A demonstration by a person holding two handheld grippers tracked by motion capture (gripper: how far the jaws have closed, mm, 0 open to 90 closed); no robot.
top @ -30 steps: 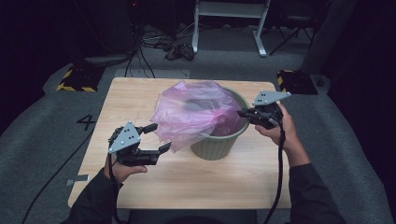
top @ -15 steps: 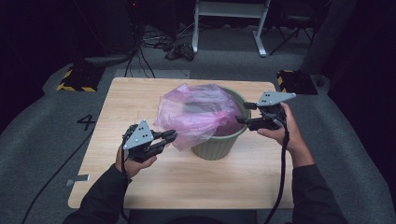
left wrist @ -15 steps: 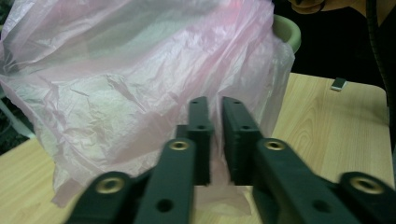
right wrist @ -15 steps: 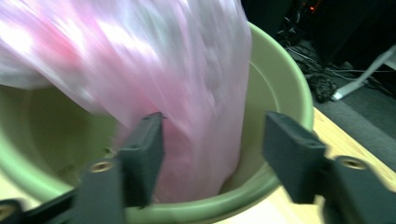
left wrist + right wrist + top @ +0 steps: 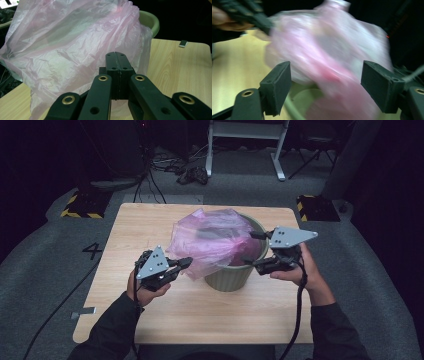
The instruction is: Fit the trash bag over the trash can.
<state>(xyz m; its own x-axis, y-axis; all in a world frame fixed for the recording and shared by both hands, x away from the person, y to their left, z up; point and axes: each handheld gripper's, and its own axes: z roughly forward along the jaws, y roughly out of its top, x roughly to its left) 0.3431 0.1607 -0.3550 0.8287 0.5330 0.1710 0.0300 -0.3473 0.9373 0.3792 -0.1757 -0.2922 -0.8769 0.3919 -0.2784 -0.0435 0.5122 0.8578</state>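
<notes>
A green bin stands on the wooden table with a crumpled pink plastic bag billowing out of its top. My left gripper is at the bag's lower left corner, jaws shut on the film. In the left gripper view the jaws are pressed together against the bag, with the bin's rim behind. My right gripper is at the bin's right rim; its jaws have just been opening. In the blurred right gripper view they stand wide apart with the bag ahead, untouched.
Bare table lies in front of and to the left of the bin. Beyond the table are cables, a white stand's legs and yellow-black blocks on the grey floor. A "4" is marked left of the table.
My left gripper moved right to the bag and shut on its edge. My right gripper let go of the bag at the rim, opened wide and drew back to the right.
</notes>
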